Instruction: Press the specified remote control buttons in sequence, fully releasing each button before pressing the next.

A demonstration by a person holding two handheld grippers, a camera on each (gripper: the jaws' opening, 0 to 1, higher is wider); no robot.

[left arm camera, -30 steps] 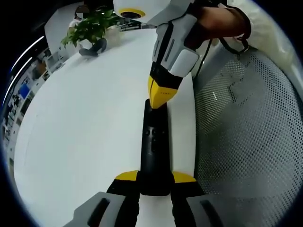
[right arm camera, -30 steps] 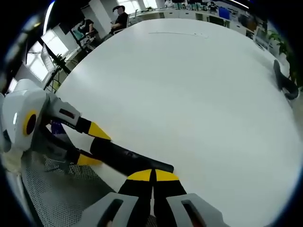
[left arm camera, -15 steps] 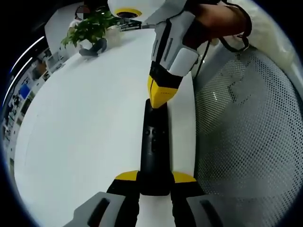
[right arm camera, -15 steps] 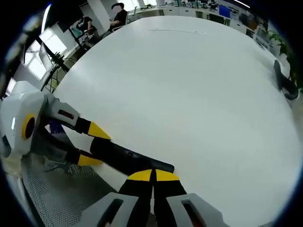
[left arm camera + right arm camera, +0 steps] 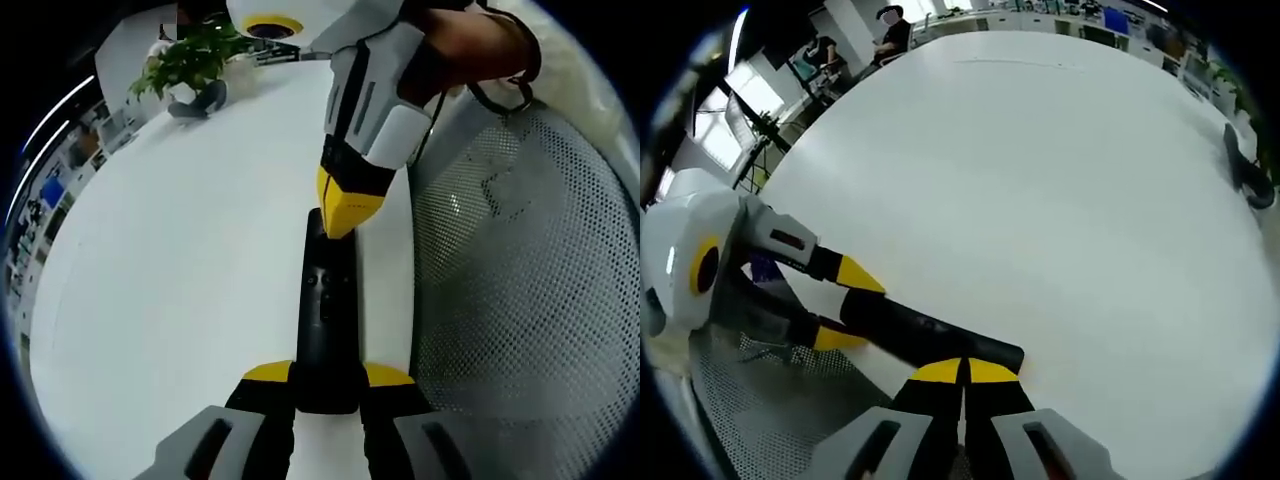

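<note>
Left gripper clamps the near end of the black remote control, which lies along the edge of the white worktop. Right gripper, jaws clenched together, has its yellow tip at the remote's far end; contact cannot be confirmed.

— What do we see of our own gear?

— In the left gripper view, our left gripper has yellow jaw tips on black fingers, widening below into grey housings with dark slots. Our right gripper shows a yellow wedge tip, a black band, then a white-and-grey body with dark grooves.

— And what is worn?

— A dark strap loops beside the hand, and a pale sleeve follows it.

— In the right gripper view?

— The left gripper carries a rounded white shell with a yellow ring.
</note>
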